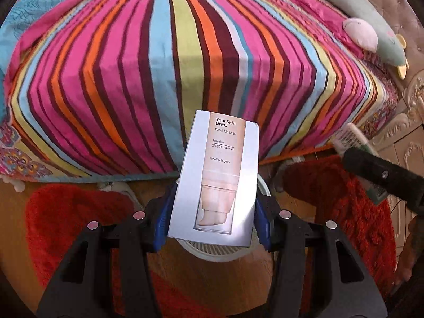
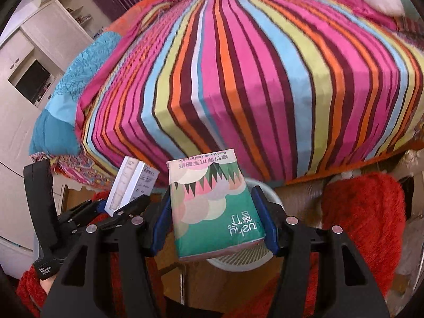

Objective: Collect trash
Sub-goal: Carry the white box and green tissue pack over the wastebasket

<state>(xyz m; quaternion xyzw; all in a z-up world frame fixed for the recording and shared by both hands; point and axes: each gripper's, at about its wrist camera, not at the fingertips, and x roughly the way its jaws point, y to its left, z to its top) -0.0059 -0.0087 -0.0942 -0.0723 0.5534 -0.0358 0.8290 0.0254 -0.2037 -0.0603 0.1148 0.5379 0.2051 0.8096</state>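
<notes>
Left gripper (image 1: 212, 209) clamps the cosmetics box (image 1: 216, 175), long axis toward 12. Right gripper (image 2: 213, 220) clamps the tissue pack (image 2: 214, 206), same way. White bin (image 2: 238, 258), probably slatted, sits directly beneath both, at 6.

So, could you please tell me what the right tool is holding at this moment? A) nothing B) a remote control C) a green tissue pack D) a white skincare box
C: in the right wrist view, the right tool is clamped on the green tissue pack, while the white skincare box sits in the left tool.
</notes>
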